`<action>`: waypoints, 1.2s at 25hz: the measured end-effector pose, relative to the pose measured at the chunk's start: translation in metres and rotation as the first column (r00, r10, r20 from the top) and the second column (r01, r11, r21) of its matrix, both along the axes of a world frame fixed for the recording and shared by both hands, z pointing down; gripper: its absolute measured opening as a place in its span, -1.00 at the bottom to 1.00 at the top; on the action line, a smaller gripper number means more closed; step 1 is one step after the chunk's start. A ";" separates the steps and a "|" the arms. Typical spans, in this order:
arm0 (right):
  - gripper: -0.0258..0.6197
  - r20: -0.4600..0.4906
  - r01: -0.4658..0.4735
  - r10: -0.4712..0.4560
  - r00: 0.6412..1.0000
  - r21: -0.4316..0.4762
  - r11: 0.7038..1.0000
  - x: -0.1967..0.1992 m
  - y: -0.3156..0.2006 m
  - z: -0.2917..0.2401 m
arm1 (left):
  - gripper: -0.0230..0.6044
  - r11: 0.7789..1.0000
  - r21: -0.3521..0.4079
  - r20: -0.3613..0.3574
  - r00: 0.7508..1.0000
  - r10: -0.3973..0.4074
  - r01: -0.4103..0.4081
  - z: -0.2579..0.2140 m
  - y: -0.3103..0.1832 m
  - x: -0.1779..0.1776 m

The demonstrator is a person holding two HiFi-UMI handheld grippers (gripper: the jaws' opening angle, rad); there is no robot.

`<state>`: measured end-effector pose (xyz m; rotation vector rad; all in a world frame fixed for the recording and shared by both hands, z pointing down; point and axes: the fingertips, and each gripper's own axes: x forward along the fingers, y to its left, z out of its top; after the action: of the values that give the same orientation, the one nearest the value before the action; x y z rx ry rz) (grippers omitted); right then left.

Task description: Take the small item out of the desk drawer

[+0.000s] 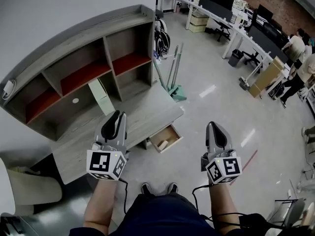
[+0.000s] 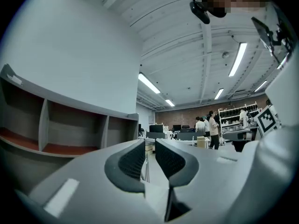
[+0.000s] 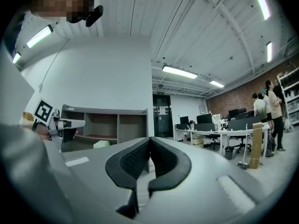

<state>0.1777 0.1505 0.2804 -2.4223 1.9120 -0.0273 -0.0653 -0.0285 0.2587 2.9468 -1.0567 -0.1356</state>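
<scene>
Ahead, drawer (image 1: 172, 145) open, past desk (image 1: 147, 114) edge

Drawer item (image 1: 163, 143) — tiny, indistinct

Pale grey wooden table (image 1: 147, 117) set against a white wall, carrying a grey shelf unit (image 1: 83, 48) with red compartment floors along its back edge. On the tabletop, just in front of the shelves, a pale green rectangular box (image 1: 101, 96). Left of that, well apart, a small white round disc (image 1: 75, 101). At the table's near end, a shallow wooden drawer (image 1: 166, 138) pulled open above the glossy grey floor (image 1: 211, 107).
</scene>
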 end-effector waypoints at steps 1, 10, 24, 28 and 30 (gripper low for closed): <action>-0.90 0.004 -0.001 0.001 1.000 0.007 1.000 -0.002 -0.001 0.000 | -0.71 1.000 -0.003 0.005 1.000 0.006 -0.006 0.003 -0.001 -0.001; -0.90 -0.081 -0.032 0.028 0.996 -0.051 0.998 -0.011 -0.001 0.009 | -0.71 0.994 -0.045 0.064 0.993 0.099 -0.096 0.042 0.008 0.004; -0.90 -0.156 0.284 -0.383 0.910 -0.440 0.852 -0.014 -0.095 0.167 | -0.71 0.977 -0.215 0.319 0.946 0.057 0.014 0.178 -0.014 0.020; -0.80 -0.133 0.427 -0.609 0.782 -0.597 0.679 -0.026 -0.113 0.235 | -0.71 0.959 -0.277 0.378 0.925 0.048 0.063 0.213 -0.016 0.033; -0.76 -0.114 0.472 -0.700 0.705 -0.662 0.583 -0.029 -0.114 0.268 | -0.71 0.949 -0.301 0.399 0.916 0.038 0.091 0.226 -0.015 0.040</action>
<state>0.1489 0.0364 0.5481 -1.9677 3.2709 -0.2568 -0.0257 -0.0432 0.4849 2.7216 -1.0336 0.6074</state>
